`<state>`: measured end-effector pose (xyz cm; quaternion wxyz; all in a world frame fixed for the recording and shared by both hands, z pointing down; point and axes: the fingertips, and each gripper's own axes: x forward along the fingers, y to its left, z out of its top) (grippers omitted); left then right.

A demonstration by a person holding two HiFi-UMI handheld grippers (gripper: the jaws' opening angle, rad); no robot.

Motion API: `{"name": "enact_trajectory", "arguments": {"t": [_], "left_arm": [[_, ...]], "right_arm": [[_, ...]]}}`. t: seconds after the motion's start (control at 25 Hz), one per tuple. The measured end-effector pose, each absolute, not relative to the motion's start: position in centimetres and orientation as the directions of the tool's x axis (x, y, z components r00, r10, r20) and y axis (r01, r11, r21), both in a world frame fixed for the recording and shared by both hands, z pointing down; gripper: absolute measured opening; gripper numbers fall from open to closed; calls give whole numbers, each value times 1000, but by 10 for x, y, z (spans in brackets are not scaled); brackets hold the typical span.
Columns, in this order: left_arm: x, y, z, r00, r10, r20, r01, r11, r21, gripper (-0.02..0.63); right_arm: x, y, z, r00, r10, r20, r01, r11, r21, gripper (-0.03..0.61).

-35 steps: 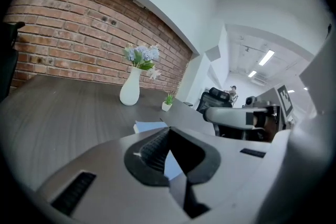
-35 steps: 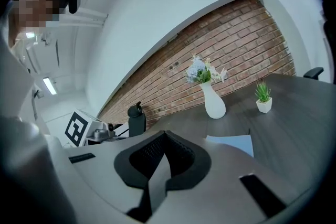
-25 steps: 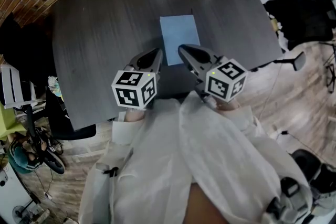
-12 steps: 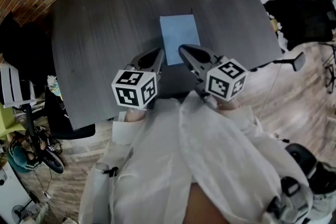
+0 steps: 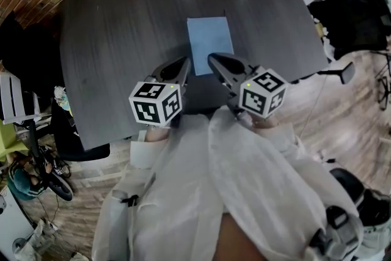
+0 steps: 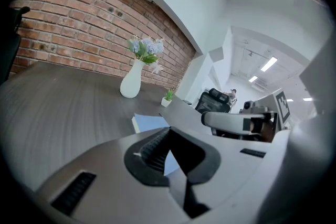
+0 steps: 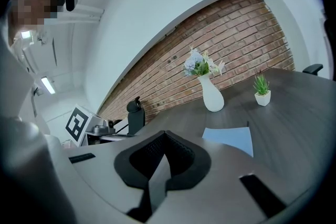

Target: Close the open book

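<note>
While the grey left hand-held gripper [image 5: 181, 64] hangs with jaws pressed together on nothing, the thin light-blue rectangular book [image 5: 210, 44] lies flat on the dark grey table [image 5: 110, 33] just beyond both tips, and the grey right gripper [image 5: 214, 59] is likewise pinched empty. Cover already looks down (spine side unclear), so I'd only check it and keep the jaws off. Long axis runs away from the person, short edge nearest.
</note>
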<state>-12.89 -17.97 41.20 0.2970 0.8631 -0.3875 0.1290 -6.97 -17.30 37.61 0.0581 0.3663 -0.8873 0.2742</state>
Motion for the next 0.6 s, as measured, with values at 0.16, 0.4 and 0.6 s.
{"name": "enact_trajectory", "arguments": {"t": [0.16,0.4,0.6], "left_arm": [[-128,-180,412,669,-592,449,-743,-524,416,5],[-126,-180,410,677,-589,442,-736,-528,423,5],[-122,-177,413,690,-569,447,-724,-542,427,5]], "right_arm": [[-70,-174,378,-726,-614,310,-681,577,-451,6],[-71,-172,382,-729,-611,308,-677,580,-453,6],[-70,-173,383,-728,-612,309,-678,577,-456,6]]}}
